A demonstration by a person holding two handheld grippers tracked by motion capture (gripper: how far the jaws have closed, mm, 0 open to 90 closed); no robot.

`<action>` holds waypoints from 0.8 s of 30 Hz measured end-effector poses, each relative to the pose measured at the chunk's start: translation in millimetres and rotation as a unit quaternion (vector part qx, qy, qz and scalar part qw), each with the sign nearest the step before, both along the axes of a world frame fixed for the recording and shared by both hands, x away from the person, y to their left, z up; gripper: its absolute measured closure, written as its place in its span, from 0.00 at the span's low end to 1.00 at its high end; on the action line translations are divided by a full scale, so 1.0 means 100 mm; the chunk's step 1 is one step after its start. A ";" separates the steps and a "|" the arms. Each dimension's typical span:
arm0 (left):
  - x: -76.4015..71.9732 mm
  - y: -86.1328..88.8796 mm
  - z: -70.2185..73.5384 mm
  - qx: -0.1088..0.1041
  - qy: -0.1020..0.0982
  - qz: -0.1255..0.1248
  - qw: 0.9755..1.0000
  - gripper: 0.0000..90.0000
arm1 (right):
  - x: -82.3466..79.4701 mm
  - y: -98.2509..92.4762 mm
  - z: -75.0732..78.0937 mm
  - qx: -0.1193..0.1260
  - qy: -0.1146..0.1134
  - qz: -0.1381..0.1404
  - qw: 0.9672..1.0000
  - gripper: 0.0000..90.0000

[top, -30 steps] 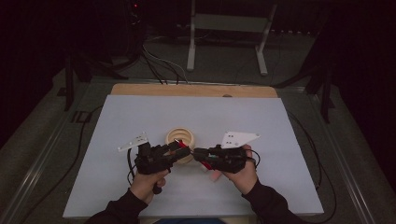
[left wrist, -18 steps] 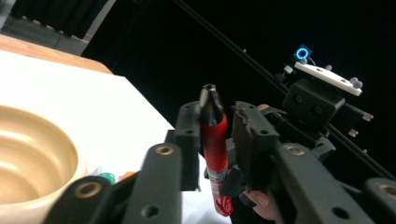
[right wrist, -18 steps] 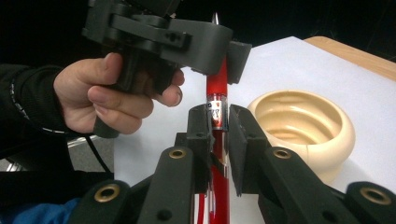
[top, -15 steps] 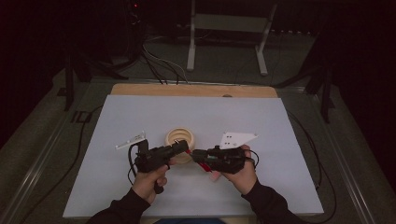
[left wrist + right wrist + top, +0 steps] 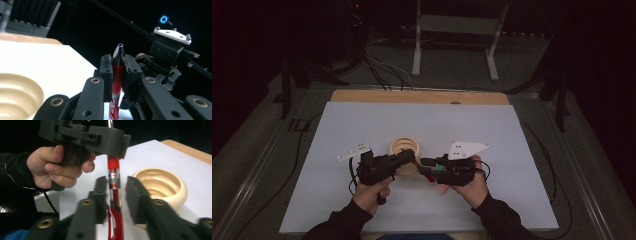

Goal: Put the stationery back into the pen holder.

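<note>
red pen (image 5: pixel 117 82), upright, black-tipped, beside bowl (image 5: pixel 17 95)

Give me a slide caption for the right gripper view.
Right gripper releasing red pen to left gripper.

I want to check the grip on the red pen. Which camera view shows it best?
The left gripper view: the left gripper clamps the red pen, black tip clear. The right gripper view shows its barrel between the right gripper, whose pads stand apart from it. The high view shows a small red sliver.
</note>
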State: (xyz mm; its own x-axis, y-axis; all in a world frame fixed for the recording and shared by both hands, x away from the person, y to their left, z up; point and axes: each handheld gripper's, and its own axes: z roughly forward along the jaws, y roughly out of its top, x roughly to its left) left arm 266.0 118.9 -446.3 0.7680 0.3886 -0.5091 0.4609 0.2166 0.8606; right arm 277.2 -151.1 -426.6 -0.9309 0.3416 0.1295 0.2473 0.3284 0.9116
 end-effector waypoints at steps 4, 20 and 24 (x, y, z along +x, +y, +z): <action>0.03 0.04 0.09 0.007 -0.016 0.007 1.000 0.90 | 0.02 -0.08 0.00 0.012 -0.004 -0.019 1.000 0.56; 0.17 0.16 0.39 0.034 -0.044 0.027 0.998 0.90 | 0.09 -0.38 -0.06 0.038 -0.004 -0.078 0.996 0.16; 0.20 0.17 0.44 0.042 -0.044 0.028 0.998 0.90 | 0.09 -0.44 -0.07 0.042 -0.004 -0.082 0.996 0.05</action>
State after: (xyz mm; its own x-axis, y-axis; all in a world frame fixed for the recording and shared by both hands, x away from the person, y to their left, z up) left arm 286.5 135.9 -402.7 0.7849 0.4702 -0.4036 0.3715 0.1642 0.9138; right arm 286.3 -194.8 -433.7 -0.8643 0.4777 0.1577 0.2848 0.2061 0.9362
